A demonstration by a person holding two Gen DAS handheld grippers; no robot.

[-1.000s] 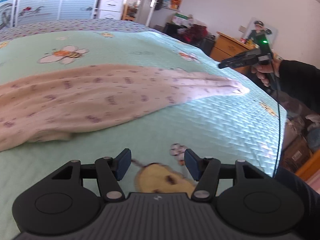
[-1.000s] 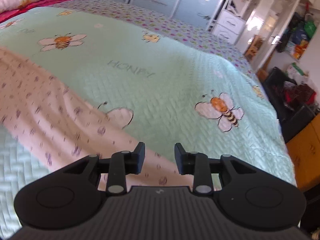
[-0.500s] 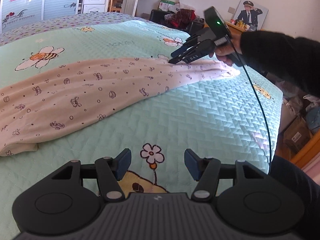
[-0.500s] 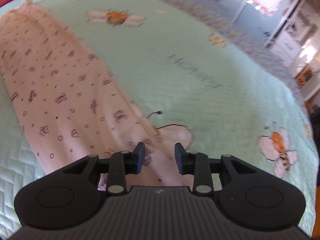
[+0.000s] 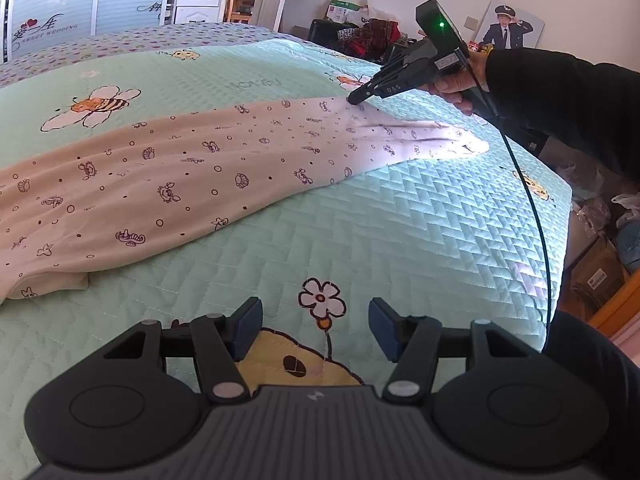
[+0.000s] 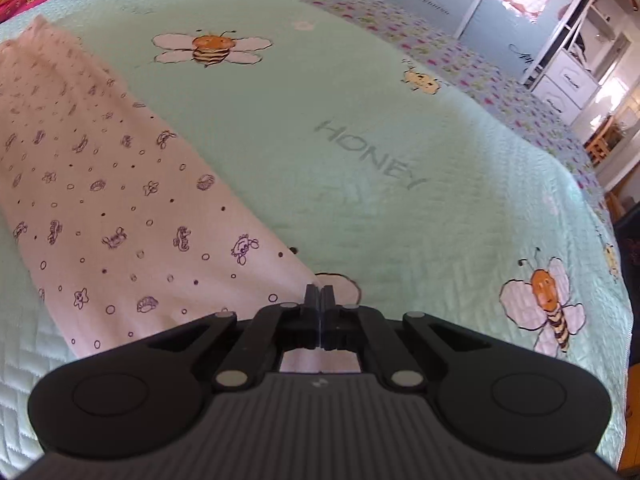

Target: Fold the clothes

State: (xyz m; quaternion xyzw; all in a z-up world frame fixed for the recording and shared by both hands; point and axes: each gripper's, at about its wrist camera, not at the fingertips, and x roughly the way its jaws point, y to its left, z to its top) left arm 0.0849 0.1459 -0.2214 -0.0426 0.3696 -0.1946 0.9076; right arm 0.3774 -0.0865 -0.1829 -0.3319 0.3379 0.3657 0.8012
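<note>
On the green quilt (image 5: 400, 240), the right gripper (image 6: 319, 300) pinches the garment's (image 5: 180, 176) edge, contact hidden; left gripper (image 5: 315, 326) gapes empty.

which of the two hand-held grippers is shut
The right hand-held gripper: its jaws are pressed together at the far edge of the pink printed garment, creasing it. The left hand-held gripper hangs open above the green bedspread, holding nothing.

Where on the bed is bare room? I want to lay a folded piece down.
Bare quilt lies between the garment and the near edge, by the open left gripper. More lies beyond it, around HONEY. Crowded: the garment's far edge, where the right gripper pinches.
</note>
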